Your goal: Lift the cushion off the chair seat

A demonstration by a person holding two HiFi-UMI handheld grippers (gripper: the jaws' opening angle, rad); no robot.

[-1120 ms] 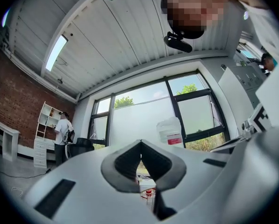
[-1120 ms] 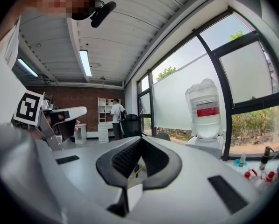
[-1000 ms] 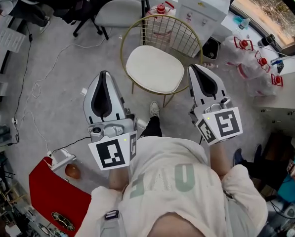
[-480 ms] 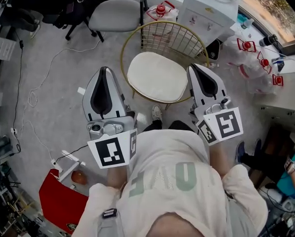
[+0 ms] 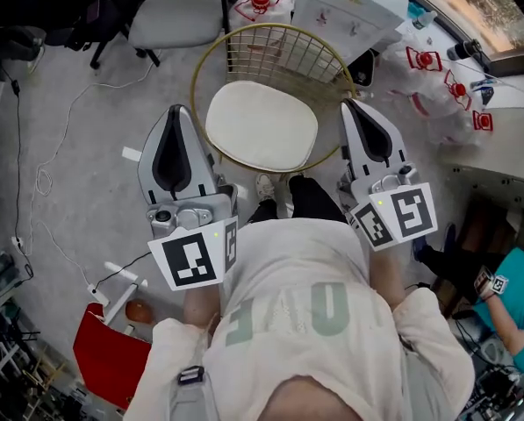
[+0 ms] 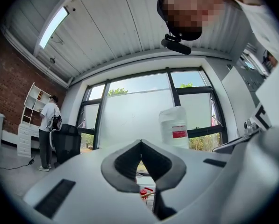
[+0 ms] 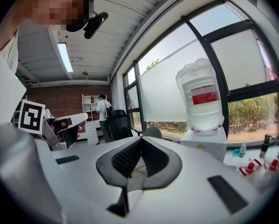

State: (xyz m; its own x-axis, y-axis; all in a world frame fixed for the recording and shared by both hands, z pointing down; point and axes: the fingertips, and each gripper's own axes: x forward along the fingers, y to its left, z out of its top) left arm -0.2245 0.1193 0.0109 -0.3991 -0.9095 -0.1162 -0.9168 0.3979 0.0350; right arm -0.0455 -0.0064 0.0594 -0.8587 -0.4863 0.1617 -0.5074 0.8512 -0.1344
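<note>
Standing close in front of the gold wire chair (image 5: 211, 64), the person holds the left gripper (image 5: 181, 110) and the right gripper (image 5: 348, 105) on either side of the seat as the head view shows it, each with its jaws pressed together and nothing between them. The cream cushion (image 5: 262, 125) lies flat on the chair seat and neither gripper touches it, so I judge that the lifting is not yet begun. All the work is left: opening the jaws, reaching the cushion's edge, closing on it and raising it.
</note>
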